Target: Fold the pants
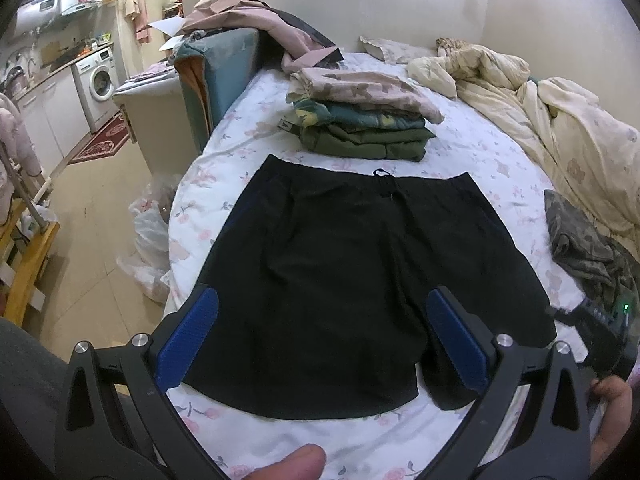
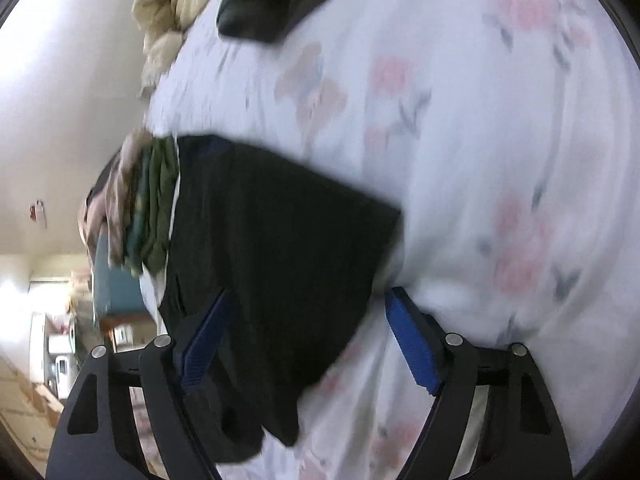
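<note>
Black shorts (image 1: 352,264) lie flat on the floral bed sheet (image 1: 224,148), waistband and drawstring at the far side, leg hems toward me. My left gripper (image 1: 322,320) is open and empty, hovering above the leg hems, its blue pads (image 1: 188,340) spread wide. The right gripper's body (image 1: 600,332) shows at the right edge of that view, beside the shorts' right leg. In the tilted, blurred right wrist view, my right gripper (image 2: 308,324) is open low over the edge of the shorts (image 2: 272,260), with cloth between its pads.
A stack of folded clothes (image 1: 360,120) sits just beyond the waistband. A crumpled camouflage garment (image 1: 588,244) lies to the right. A cream duvet (image 1: 540,100) is heaped at the far right. The bed's left edge drops to the floor with plastic bags (image 1: 148,240).
</note>
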`<action>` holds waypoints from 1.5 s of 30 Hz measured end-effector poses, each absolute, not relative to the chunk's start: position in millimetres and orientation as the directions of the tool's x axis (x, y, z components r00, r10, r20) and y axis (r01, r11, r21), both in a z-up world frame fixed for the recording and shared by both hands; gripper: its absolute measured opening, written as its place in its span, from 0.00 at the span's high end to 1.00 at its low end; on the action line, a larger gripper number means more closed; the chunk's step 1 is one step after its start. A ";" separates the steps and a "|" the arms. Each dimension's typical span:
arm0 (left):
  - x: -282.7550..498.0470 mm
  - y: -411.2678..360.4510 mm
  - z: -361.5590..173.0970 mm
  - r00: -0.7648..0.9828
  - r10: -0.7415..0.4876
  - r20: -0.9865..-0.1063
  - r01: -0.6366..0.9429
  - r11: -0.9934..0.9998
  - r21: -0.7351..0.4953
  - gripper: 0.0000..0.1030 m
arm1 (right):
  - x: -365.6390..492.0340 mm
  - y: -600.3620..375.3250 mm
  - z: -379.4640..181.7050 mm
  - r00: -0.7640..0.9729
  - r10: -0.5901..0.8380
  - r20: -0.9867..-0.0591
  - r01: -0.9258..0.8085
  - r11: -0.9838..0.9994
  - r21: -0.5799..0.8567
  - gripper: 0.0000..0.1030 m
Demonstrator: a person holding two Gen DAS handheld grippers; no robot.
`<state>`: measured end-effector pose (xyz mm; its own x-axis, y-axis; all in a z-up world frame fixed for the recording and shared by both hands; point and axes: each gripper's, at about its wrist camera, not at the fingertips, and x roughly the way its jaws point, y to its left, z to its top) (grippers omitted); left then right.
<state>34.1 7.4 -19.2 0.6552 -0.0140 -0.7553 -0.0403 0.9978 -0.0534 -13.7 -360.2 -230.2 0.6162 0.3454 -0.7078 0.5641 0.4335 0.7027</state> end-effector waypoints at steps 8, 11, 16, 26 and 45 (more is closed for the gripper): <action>69.4 -11.8 -32.9 0.550 -0.010 -0.835 0.013 1.000 -0.004 0.00 | -5.2 -373.7 -231.7 0.667 0.320 -0.673 0.541 0.414 0.733 0.95; 99.3 -27.6 -29.3 0.524 -0.018 -0.851 0.046 0.999 0.007 0.00 | -5.0 -363.0 -205.3 0.706 0.314 -0.635 0.474 0.456 0.753 0.95; 165.4 -80.0 -28.9 0.475 -0.051 -0.878 0.147 0.989 0.022 0.01 | -7.2 -349.5 -162.6 0.747 0.306 -0.591 0.381 0.531 0.757 0.95; 282.8 -254.1 -56.2 0.215 -0.120 -0.969 0.374 0.927 -0.032 0.03 | 3.9 -300.7 -124.7 0.722 0.334 -0.606 0.207 0.732 0.649 0.95; 334.7 -262.9 -85.0 0.151 0.025 -0.988 0.572 0.813 0.108 1.00 | 16.2 -208.1 -113.0 0.589 0.524 -0.615 -0.106 0.805 0.584 0.95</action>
<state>334.6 -262.9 -85.0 0.1512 0.0252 -0.9882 0.5721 0.8130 0.1083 16.2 -208.1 -113.0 0.5890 0.5238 -0.6153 -0.1061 0.8050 0.5837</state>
